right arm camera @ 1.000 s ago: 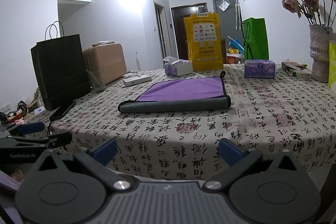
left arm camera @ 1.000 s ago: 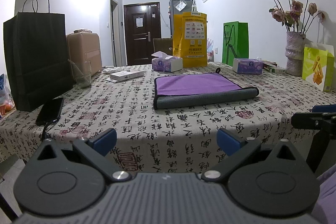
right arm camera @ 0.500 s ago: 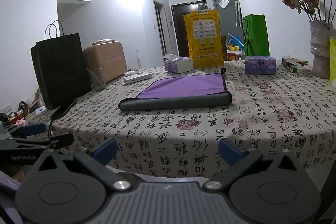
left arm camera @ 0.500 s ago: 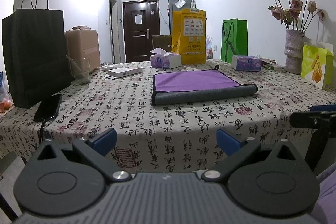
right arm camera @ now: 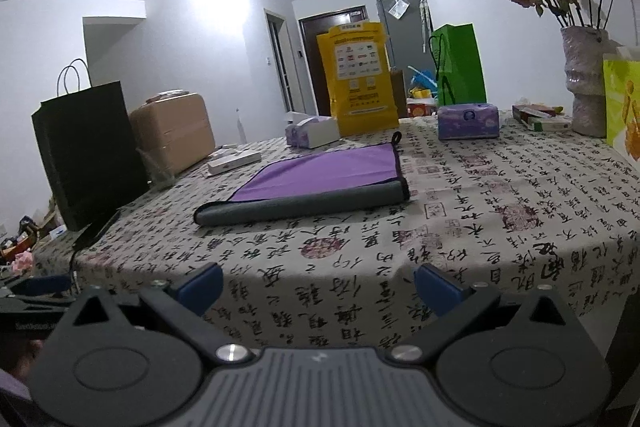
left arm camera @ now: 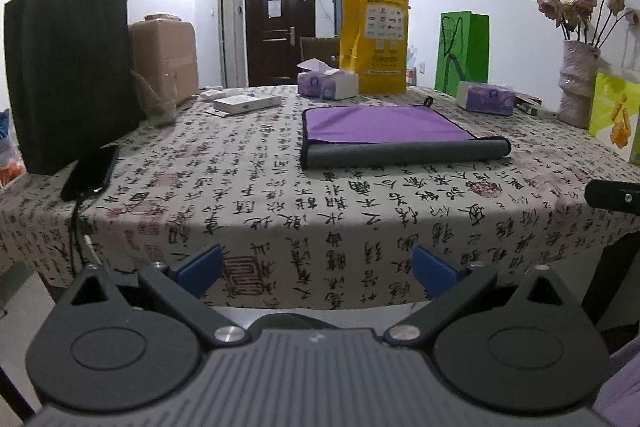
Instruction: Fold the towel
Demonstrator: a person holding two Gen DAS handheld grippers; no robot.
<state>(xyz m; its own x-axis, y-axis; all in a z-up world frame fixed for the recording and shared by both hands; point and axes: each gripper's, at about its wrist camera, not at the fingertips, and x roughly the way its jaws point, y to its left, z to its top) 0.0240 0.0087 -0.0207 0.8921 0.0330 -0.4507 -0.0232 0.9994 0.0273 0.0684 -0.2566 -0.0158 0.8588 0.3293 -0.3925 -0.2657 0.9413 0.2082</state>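
Observation:
A purple towel [left arm camera: 384, 125] with a grey underside lies folded on the table, its grey folded edge toward me; it also shows in the right wrist view [right arm camera: 320, 175]. My left gripper [left arm camera: 316, 267] is open and empty, held off the table's front edge, well short of the towel. My right gripper [right arm camera: 318, 281] is open and empty, also at the front edge, short of the towel. The right gripper's finger shows at the right edge of the left wrist view [left arm camera: 612, 191].
The table [left arm camera: 240, 187] has a calligraphy-print cloth. On it stand a black bag [left arm camera: 68, 67], a phone [left arm camera: 90, 173], tissue boxes [left arm camera: 328, 85], a yellow bag [left arm camera: 376, 41], a green bag [left arm camera: 462, 53], a flower vase [left arm camera: 576, 83] and a white box [left arm camera: 246, 103].
Both grippers have sunk slightly and drawn back a little from the table; the table edge sits higher in both views. The towel has not moved. Both grippers stay open.

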